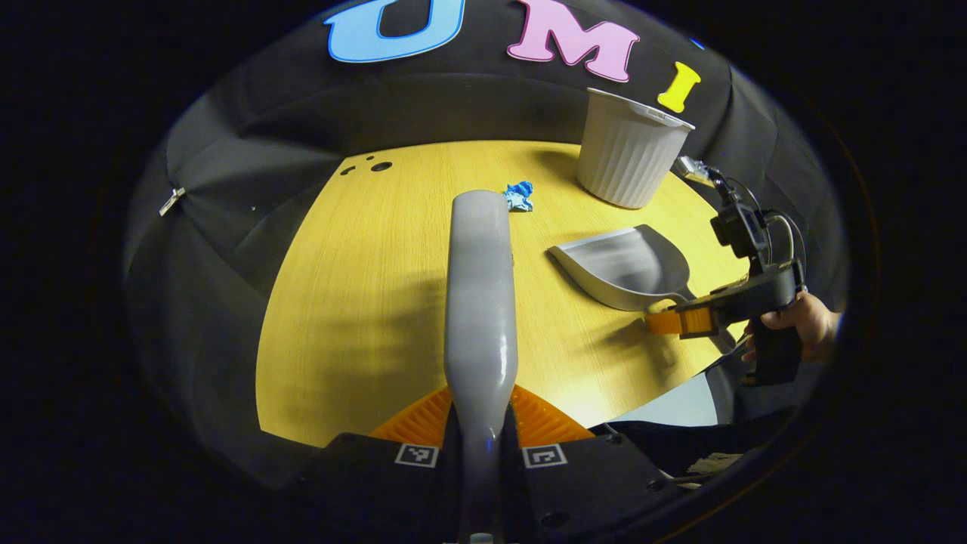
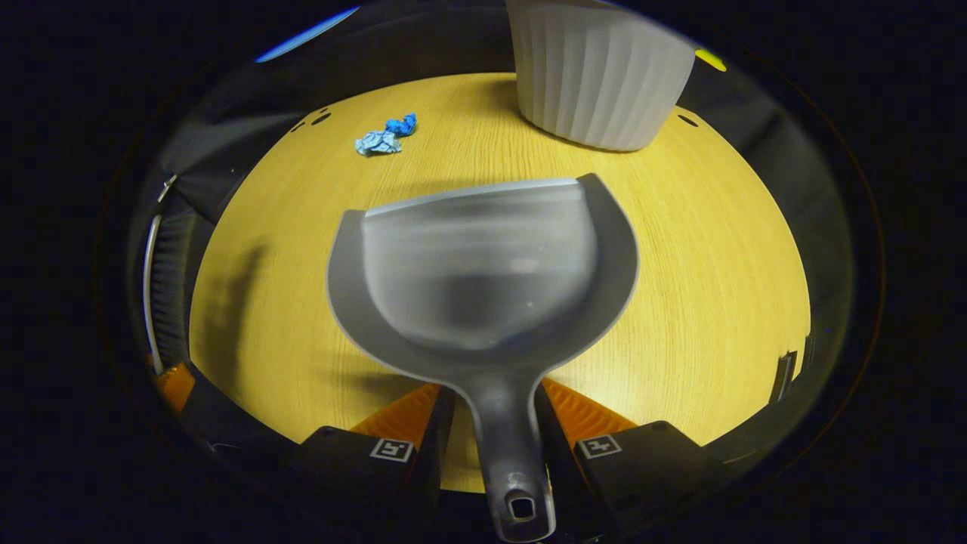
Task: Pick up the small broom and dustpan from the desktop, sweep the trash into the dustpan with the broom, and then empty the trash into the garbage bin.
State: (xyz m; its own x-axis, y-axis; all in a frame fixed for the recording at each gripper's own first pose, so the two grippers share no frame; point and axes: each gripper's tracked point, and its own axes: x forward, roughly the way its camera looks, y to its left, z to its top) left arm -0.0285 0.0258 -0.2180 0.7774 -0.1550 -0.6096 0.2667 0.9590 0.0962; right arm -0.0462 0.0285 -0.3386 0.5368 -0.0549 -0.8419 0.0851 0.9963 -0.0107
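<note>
Judging by its thin moulded shell, the dustpan [image 2: 483, 272] is light and rigid; it is best held at its narrow handle, where the right gripper [image 2: 495, 423] is clenched, with the pan low over the worktop [image 2: 718, 249]. The broom [image 1: 480, 302] is grasped by the left gripper [image 1: 480, 423]. Crumpled blue trash [image 2: 385, 136] lies ahead, soft and easily scattered, beside the ribbed bin [image 2: 600, 75].

Bare desktop [image 2: 718, 287] lies open at the right and lower left of the right gripper view. The garbage bin [image 2: 600, 75] blocks the upper right; crumpled trash [image 2: 385, 137] sits upper left.
</note>
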